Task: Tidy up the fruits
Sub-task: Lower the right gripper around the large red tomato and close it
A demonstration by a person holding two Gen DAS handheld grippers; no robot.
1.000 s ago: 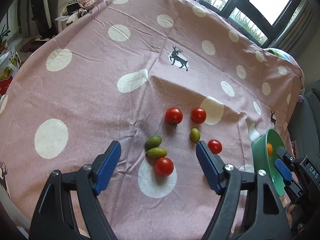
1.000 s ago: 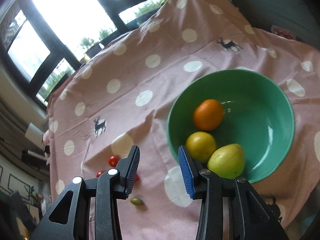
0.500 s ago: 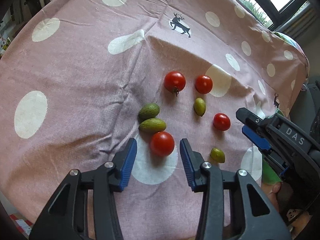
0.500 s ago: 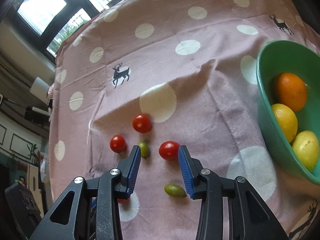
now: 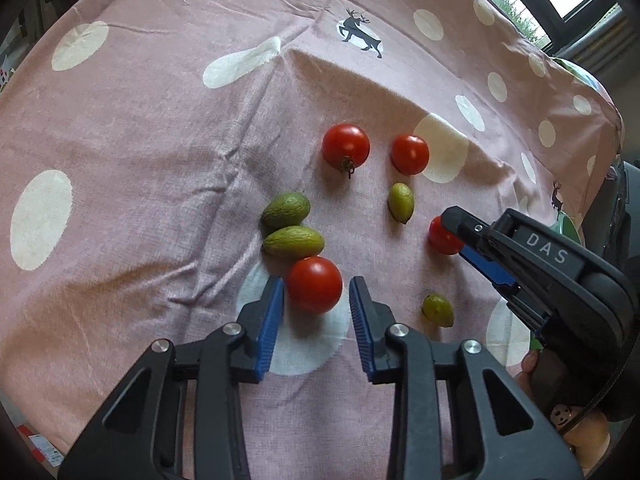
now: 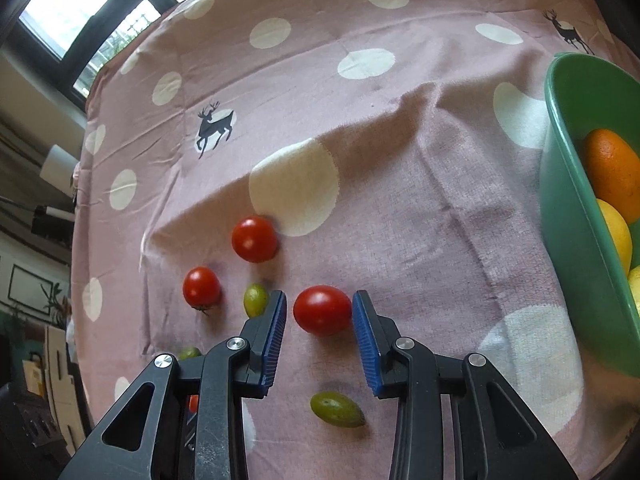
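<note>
On the pink dotted cloth lie several red tomatoes and small green fruits. My left gripper [image 5: 317,283] points down over the nearest tomato [image 5: 315,285]. Its jaws are closing, with the tomato between the blue pads and a thin gap on each side. My right gripper [image 6: 320,296] straddles another tomato [image 6: 322,309]. Its jaws are closing too, and the pads do not visibly press on the fruit. The left wrist view shows the right gripper [image 5: 460,240] partly hiding that tomato [image 5: 440,236].
Two green fruits [image 5: 294,241] lie touching just behind the left tomato. Two more tomatoes [image 5: 346,146] [image 5: 410,154] sit farther back. Small green fruits [image 5: 401,202] [image 5: 438,311] lie between the grippers. A green bowl [image 6: 576,240] with an orange [image 6: 612,172] and lemons stands right.
The left gripper dropped toward the near tomato and narrowed its wide jaws around it. The right gripper swung away from the bowl to the loose fruits and now brackets a tomato.
</note>
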